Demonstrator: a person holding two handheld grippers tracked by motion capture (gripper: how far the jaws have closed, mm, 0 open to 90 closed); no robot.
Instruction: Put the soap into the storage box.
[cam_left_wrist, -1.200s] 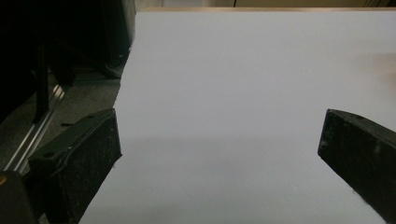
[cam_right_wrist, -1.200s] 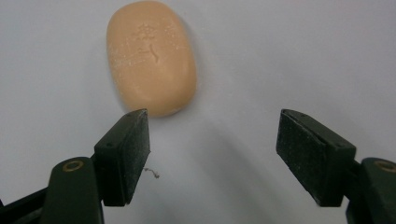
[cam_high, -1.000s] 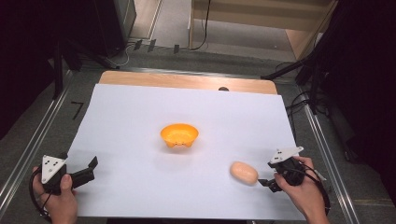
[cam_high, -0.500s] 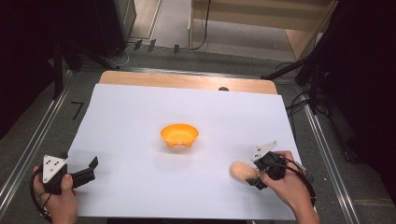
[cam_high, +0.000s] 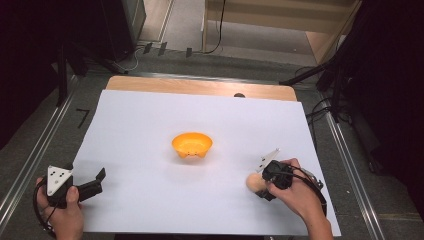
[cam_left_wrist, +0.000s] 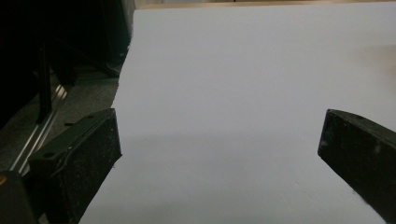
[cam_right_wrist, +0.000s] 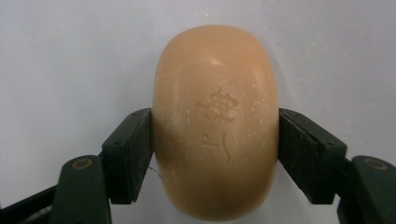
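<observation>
On the left, the left tool (cam_high: 97, 181) sits low at the near-left corner of the white sheet (cam_high: 150, 130), in the same spot as a second ago, its jaws standing wide apart with nothing between them. In the middle of the sheet the orange bowl (cam_high: 192, 144) has not shifted.

On the right, things have changed: the right tool (cam_high: 261, 186), which a second ago was just beside the tan oval soap (cam_high: 254, 183) on its right, has slid leftward onto it, and its jaws have just been closing with the soap between them. The soap lies on the sheet at the near right of the counter (cam_high: 200, 87), well apart from the bowl.

From the high view the hand and tool body cover much of the soap, so the contact is hard to read there — the right gripper view settles it: both pads press against the soap's (cam_right_wrist: 215, 121) two sides, clamped on it, and a stamped mark shows on its top face. The left gripper view shows bare sheet (cam_left_wrist: 243, 93) between its open jaws and the sheet's left edge with dark floor beyond.
</observation>
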